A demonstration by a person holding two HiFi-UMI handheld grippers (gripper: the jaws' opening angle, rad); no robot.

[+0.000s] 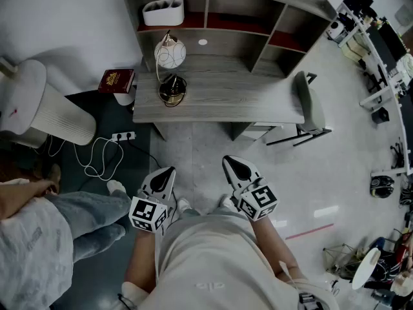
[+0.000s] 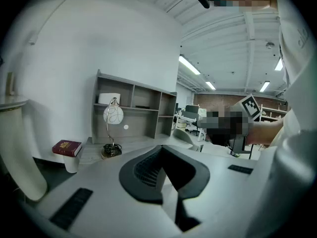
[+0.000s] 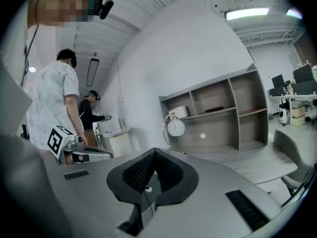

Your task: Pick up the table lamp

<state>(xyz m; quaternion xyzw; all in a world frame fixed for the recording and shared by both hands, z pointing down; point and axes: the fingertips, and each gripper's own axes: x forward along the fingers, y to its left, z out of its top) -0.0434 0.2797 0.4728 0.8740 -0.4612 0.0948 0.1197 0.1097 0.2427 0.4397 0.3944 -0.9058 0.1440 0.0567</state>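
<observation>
The table lamp (image 1: 170, 53) has a white globe shade on a curved metal stem and a dark round base (image 1: 172, 89). It stands on the left part of the grey desk (image 1: 226, 99). The left gripper view shows the lamp (image 2: 113, 115) far ahead, and so does the right gripper view, where the lamp (image 3: 175, 127) stands in front of the shelves. My left gripper (image 1: 166, 173) and right gripper (image 1: 233, 165) are held close to my body, well short of the desk. Both are shut with nothing between their jaws.
A shelf unit (image 1: 232, 11) with a white holder (image 1: 162, 11) sits at the desk's back. A red book (image 1: 117, 81) lies on a white stand to the left. A grey chair (image 1: 310, 105) is at the desk's right. A person (image 1: 39, 225) stands at my left, near a power strip (image 1: 122, 136).
</observation>
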